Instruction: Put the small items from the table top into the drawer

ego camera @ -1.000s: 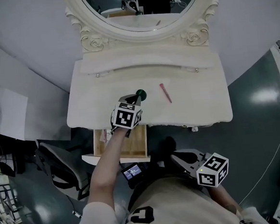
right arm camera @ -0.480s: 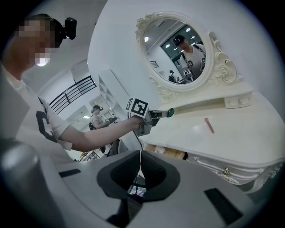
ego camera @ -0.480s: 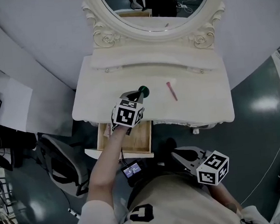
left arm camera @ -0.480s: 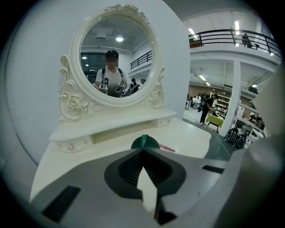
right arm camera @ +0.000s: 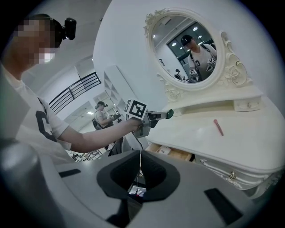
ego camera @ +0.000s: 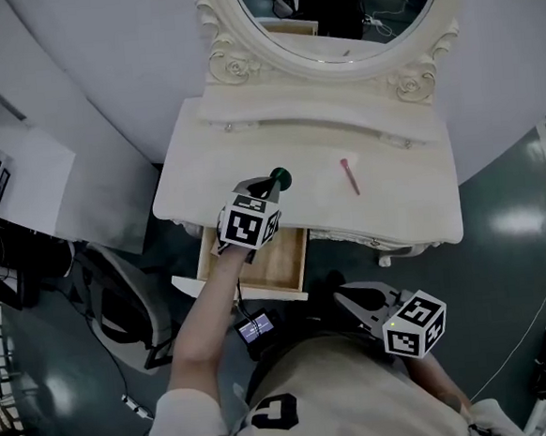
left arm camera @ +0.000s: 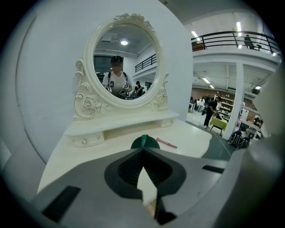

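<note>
My left gripper (ego camera: 273, 183) hovers over the front edge of the white dressing table (ego camera: 404, 207), shut on a small round dark-green item (ego camera: 280, 177) that sticks out past its tips. The left gripper view shows that green item (left arm camera: 144, 142) clamped between the closed jaws. Just below and in front, the wooden drawer (ego camera: 269, 267) stands pulled out, with a small item (right arm camera: 163, 150) inside. A pink stick (ego camera: 350, 175) lies on the table top to the right. My right gripper (ego camera: 352, 302) hangs low by my body, shut with nothing in it.
An oval mirror (ego camera: 341, 9) in a carved frame stands at the back above a raised shelf with small knobs (ego camera: 322, 124). A dark chair (ego camera: 120, 304) sits left of the drawer. A small lit device (ego camera: 256, 330) hangs at my waist. Dark floor surrounds the table.
My left gripper, still holding the green item, has drawn left, away from the pink stick, and lifted a little. The head view has shifted, so the table sits further right. The right gripper keeps its place low.
</note>
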A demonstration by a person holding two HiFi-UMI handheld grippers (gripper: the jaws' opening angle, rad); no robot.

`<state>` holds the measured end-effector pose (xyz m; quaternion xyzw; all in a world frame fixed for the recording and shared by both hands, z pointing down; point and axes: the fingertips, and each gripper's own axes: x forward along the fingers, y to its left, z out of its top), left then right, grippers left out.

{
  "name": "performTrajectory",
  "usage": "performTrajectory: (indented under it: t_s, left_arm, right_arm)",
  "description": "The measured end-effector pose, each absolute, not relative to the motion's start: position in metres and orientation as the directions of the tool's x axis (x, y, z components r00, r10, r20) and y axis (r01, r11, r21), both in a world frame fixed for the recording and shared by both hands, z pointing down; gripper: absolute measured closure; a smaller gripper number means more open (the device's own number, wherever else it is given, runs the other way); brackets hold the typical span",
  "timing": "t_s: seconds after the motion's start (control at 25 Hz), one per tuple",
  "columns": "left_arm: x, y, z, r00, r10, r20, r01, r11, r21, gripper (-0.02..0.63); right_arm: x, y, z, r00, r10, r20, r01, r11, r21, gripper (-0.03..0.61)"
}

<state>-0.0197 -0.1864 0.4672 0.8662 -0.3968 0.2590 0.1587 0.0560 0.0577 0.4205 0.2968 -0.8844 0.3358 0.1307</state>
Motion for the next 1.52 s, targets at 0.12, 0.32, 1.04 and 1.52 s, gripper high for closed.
performTrajectory:
  t_s: [0.12,0.32,1.04,1.52]
  left_arm:
    - [-0.029,-0.183,0.466,0.546,-0.616,0.568,-0.778,-0.624,0.072,0.557]
    - [-0.038,-0.177,0.462,0.554,-0.623,0.552,-0.780,-0.620,0.082,0.558]
    - [-0.054,-0.167,0.465,0.499,-0.659,0.563,-0.832,-0.547,0.098,0.557]
    - [-0.075,-0.135,0.462,0.401,-0.705,0.584,-0.897,-0.431,0.095,0.557]
  right_arm:
    - [0.050,0.059,0.420,-0.793,-0.432,0.430,-0.608,0.610,-0.508,0.549]
    - [0.039,0.064,0.418,-0.791,-0.429,0.436,-0.609,0.619,-0.495,0.549]
    - [0.052,0.048,0.411,-0.819,-0.355,0.450,-0.556,0.686,-0.470,0.549]
    - [0.073,0.034,0.409,-0.860,-0.283,0.424,-0.477,0.741,-0.473,0.549]
